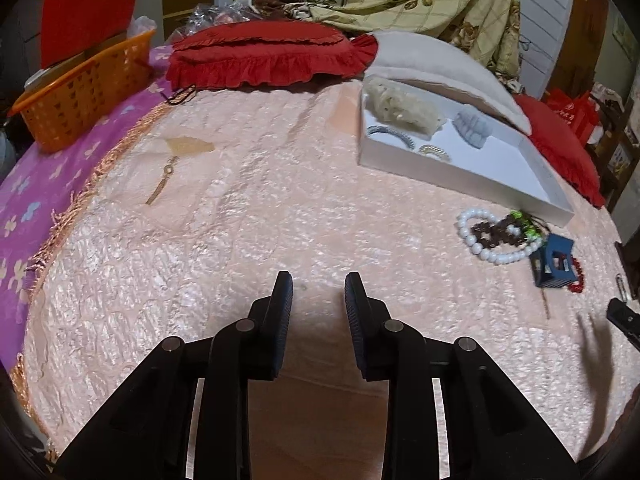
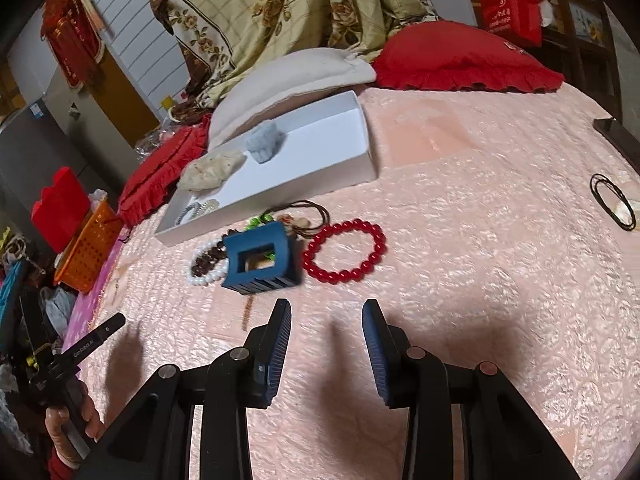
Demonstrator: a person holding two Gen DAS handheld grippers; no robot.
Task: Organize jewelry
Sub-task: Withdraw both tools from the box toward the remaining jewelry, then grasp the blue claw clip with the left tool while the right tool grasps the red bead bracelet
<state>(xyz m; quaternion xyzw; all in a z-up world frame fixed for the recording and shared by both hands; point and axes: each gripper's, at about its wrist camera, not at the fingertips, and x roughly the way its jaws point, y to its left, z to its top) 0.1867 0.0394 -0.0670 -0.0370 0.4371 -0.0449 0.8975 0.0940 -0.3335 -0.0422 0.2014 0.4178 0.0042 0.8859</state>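
My left gripper [image 1: 318, 284] hangs open over bare pink bedspread with nothing between its fingers. A white box [image 1: 460, 178] lies far right of it, holding a cream hair piece [image 1: 404, 110], a grey-blue hair claw [image 1: 474, 128] and two thin bangles [image 1: 434, 152]. My right gripper [image 2: 326, 308] is open and empty too, just short of a dark blue hair claw [image 2: 260, 260]. A red bead bracelet [image 2: 344, 252] lies right of the claw. A white bead bracelet [image 2: 204, 274] and a brown one lie to its left, with green beads [image 2: 256, 222] and a brown cord behind.
A gold chain [image 1: 160, 186] lies alone at the left of the bedspread. Black cord loops [image 2: 612, 200] and a dark phone [image 2: 620, 136] are at the far right. Red pillows [image 1: 272, 58], a cream pillow and an orange basket [image 1: 84, 92] line the back and left edges.
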